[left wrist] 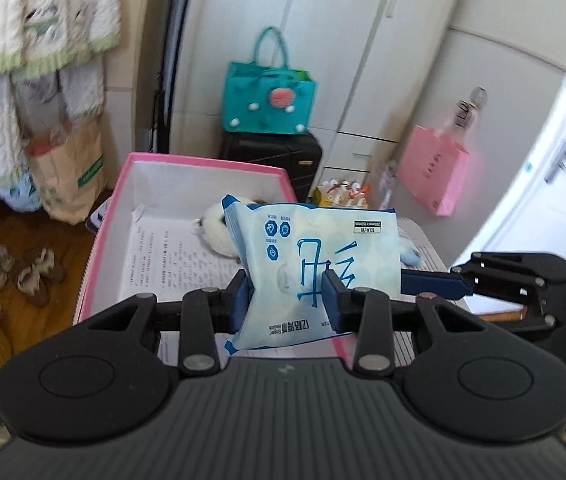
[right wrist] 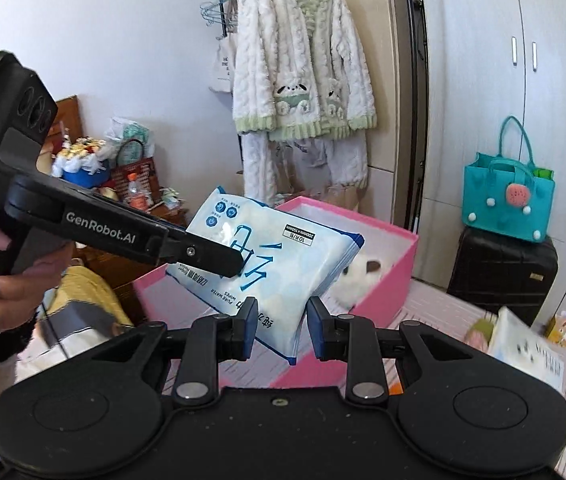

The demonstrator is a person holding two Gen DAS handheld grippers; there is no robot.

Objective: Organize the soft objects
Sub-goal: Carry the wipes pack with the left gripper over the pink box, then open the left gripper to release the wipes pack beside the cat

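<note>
A light-blue pack of wet wipes (left wrist: 315, 256) hangs in the air over the near edge of a pink box (left wrist: 203, 165). My left gripper (left wrist: 287, 305) is shut on its lower part, one blue pad on each side. From the right, my right gripper (left wrist: 407, 283) pinches the pack's right edge. In the right wrist view the pack (right wrist: 283, 252) tilts over the pink box (right wrist: 401, 258); my right gripper (right wrist: 283, 326) is shut on its lower corner, and the left gripper (right wrist: 229, 264), held by a hand, clamps it from the left. A white plush toy (left wrist: 215, 229) (right wrist: 363, 276) lies in the box on printed paper.
A teal felt bag (left wrist: 269, 100) stands on a black suitcase (left wrist: 275, 156) behind the box. A pink paper bag (left wrist: 433, 172) hangs at a white door. A fluffy white robe (right wrist: 303, 76) hangs on a rack. Slippers (left wrist: 35, 276) and a brown paper bag (left wrist: 71, 172) sit on the floor at the left.
</note>
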